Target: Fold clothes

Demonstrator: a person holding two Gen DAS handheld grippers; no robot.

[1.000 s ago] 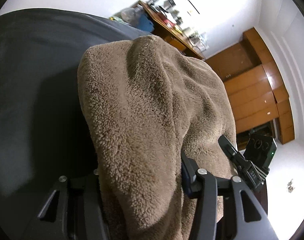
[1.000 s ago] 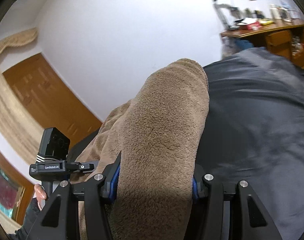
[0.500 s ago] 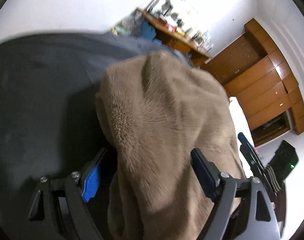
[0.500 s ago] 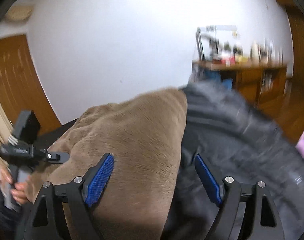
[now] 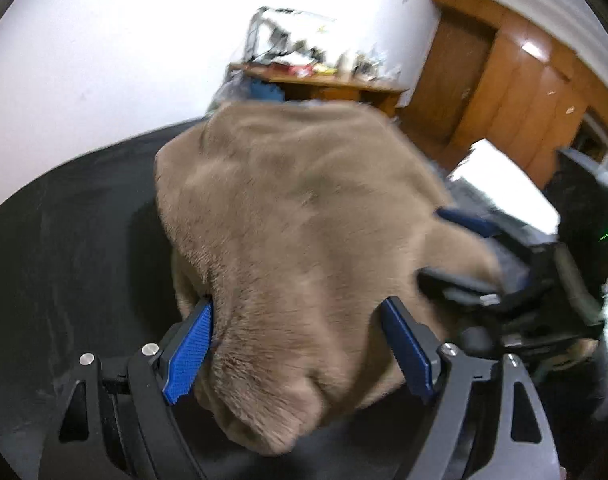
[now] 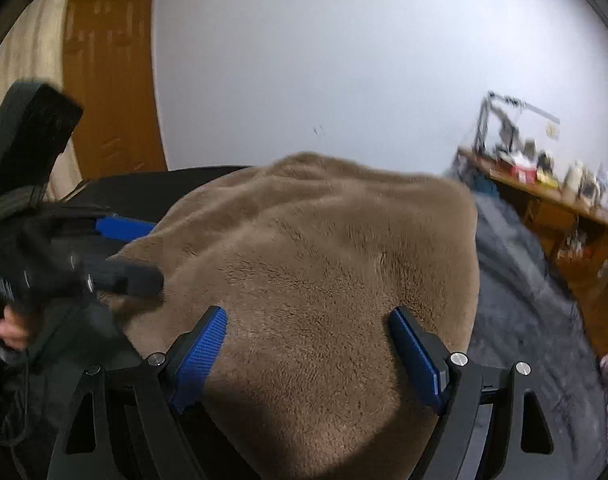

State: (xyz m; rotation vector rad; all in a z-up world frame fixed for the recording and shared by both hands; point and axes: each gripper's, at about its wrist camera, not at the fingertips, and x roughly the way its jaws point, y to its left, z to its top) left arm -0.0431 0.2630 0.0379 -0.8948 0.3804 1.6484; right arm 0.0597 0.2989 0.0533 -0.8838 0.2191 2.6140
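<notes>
Left wrist view: the left gripper [image 5: 300, 344] has its blue fingers [image 5: 188, 354] spread wide, with the brown fleece garment [image 5: 296, 216] bulging between them but not pinched. The garment lies in a thick folded mound on the dark bed cover [image 5: 72, 240]. The right gripper [image 5: 455, 240] sits at the garment's right edge, also spread. Right wrist view: the right gripper [image 6: 307, 354] likewise has its fingers [image 6: 200, 352] apart, fleece lying loosely between them, and the left gripper [image 6: 120, 248] is seen at the garment's [image 6: 315, 240] left edge with a hand [image 6: 8, 320] on its grip. The cluttered wooden desk [image 6: 543, 200] stands beyond the bed cover [image 6: 523, 300]. Risk assessment: the plush pile may catch on the ribbed pads during withdrawal, dragging the top layer and opening the fold; the bulky mound may also slump sideways unrestrained. Change noted: a second ago both pairs of fingers were clamped on the fleece; both have just been opening, the cloth is released, and both views have rolled so the garment now appears broader and flatter.
</notes>
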